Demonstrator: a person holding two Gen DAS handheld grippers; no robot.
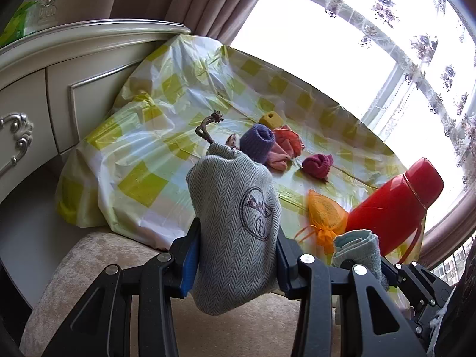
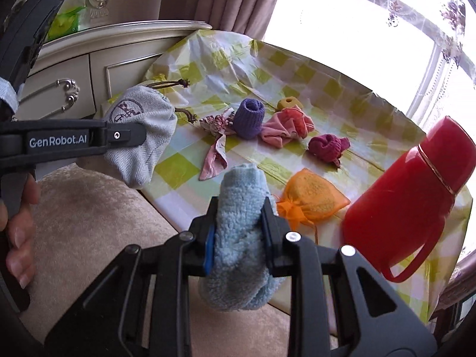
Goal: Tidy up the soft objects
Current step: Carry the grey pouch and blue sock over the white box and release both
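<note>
On my left gripper (image 1: 235, 255) I have the grey herringbone drawstring pouch (image 1: 235, 232) pinched between the two pads, the jaws pressed into its sides partway down so that its gathered neck and brown cord stick up ahead of the fingers and its rounded bottom hangs below them, clear of the beige upholstered seat (image 1: 98, 255). My right gripper (image 2: 239, 238) is squeezed tight on a rolled light-blue towel (image 2: 241, 238), which bulges above and below the pads; in the left wrist view the same roll shows at the lower right, just in front of the red flask (image 1: 395, 205). From the right wrist view I can see the left tool from the side, with a person's fingers (image 2: 17, 238) wrapped round its handle, and the pouch held over the near-left corner of the table. The table carries a crinkled yellow-and-white checked plastic cloth (image 2: 190, 163), and on it lie the rest of the soft things: a purple rolled sock (image 2: 250, 119) standing on end, a pink-and-orange crumpled cloth (image 2: 285, 128) touching its right side, a patterned fabric bundle with a trailing strip (image 2: 217, 136) to its left, a magenta rolled sock (image 2: 327, 147) apart to the right, and an orange mesh sachet (image 2: 309, 199) near the front edge beside the flask. A small yellow block (image 2: 288, 104) sits behind the crumpled cloth; I think it is a sponge, though it is too small to be sure.
</note>
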